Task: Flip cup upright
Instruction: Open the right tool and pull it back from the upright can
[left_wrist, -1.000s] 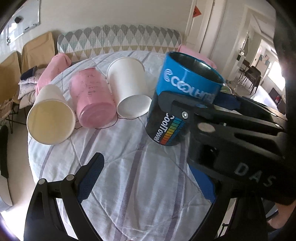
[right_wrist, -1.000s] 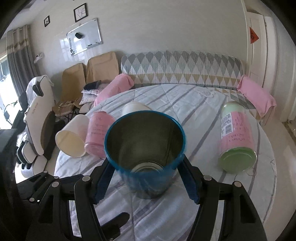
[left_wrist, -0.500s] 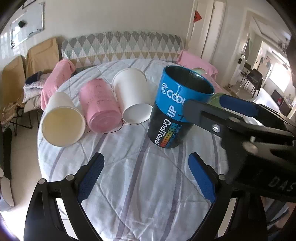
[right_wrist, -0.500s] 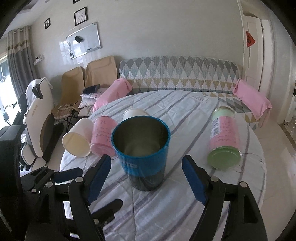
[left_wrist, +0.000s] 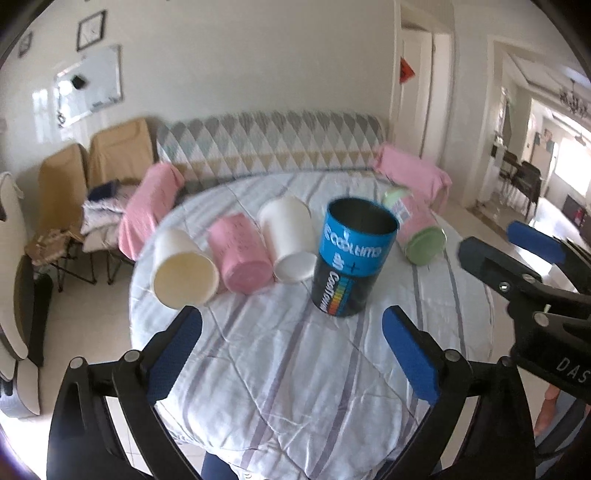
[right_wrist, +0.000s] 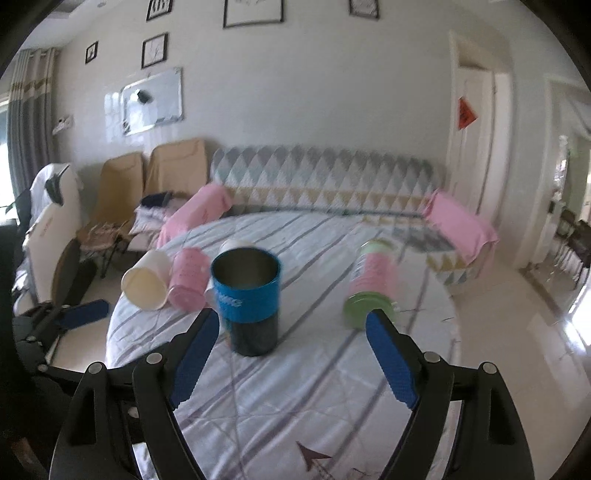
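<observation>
The blue cup (left_wrist: 352, 258) stands on its bottom with its mouth up in the middle of the frame, on the striped table (left_wrist: 295, 369); it looks done, so nothing needs to hold it. The left gripper (left_wrist: 291, 354) is wide apart and empty at the bottom of its view; the right gripper (right_wrist: 291, 354) is wide apart and empty too, low in its frame, with the cup just past its left finger.
</observation>
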